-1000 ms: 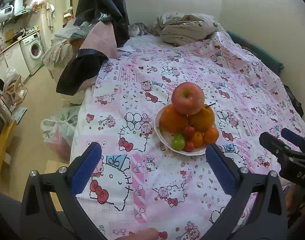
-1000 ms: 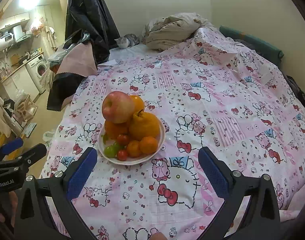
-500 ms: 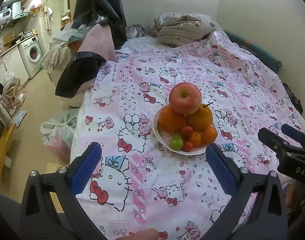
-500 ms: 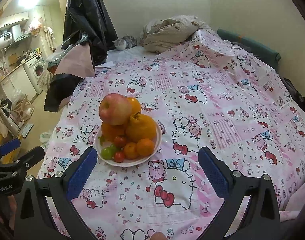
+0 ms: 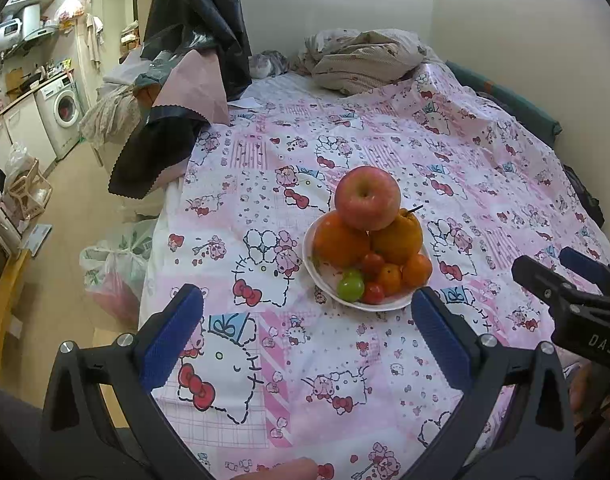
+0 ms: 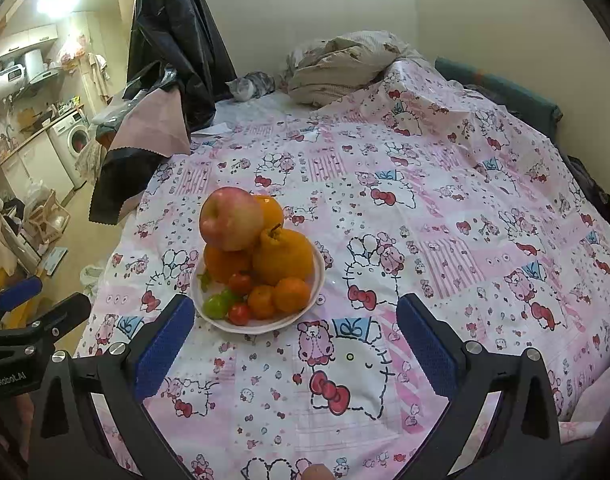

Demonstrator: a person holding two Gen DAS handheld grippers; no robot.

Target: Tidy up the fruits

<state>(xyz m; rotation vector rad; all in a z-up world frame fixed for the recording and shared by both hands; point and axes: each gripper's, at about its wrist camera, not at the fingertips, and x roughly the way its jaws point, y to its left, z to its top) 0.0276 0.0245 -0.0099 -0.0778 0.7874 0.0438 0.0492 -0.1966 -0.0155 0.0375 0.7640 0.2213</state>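
A white plate (image 5: 389, 303) (image 6: 319, 276) sits on the pink cartoon-print bedspread, piled with fruit. A red apple (image 5: 367, 197) (image 6: 230, 218) rests on top of large oranges (image 5: 339, 240) (image 6: 283, 256). Small oranges (image 5: 417, 270), red tomatoes (image 5: 373, 293) and a green fruit (image 5: 350, 287) (image 6: 216, 305) lie at the front. My left gripper (image 5: 307, 312) is open and empty, held above the bed short of the plate. My right gripper (image 6: 295, 320) is open and empty, the plate just beyond its left finger.
The bedspread (image 5: 445, 152) covers the whole bed. A crumpled blanket (image 5: 365, 60) lies at the far end. Dark and pink cloths (image 5: 177, 120) hang over the bed's left edge. Bags (image 5: 113, 268) sit on the floor at left. A wall runs along the right.
Both grippers have drifted slightly; the plate sits a little lower and nearer in the right wrist view. Both stay open and the fruit has not moved.
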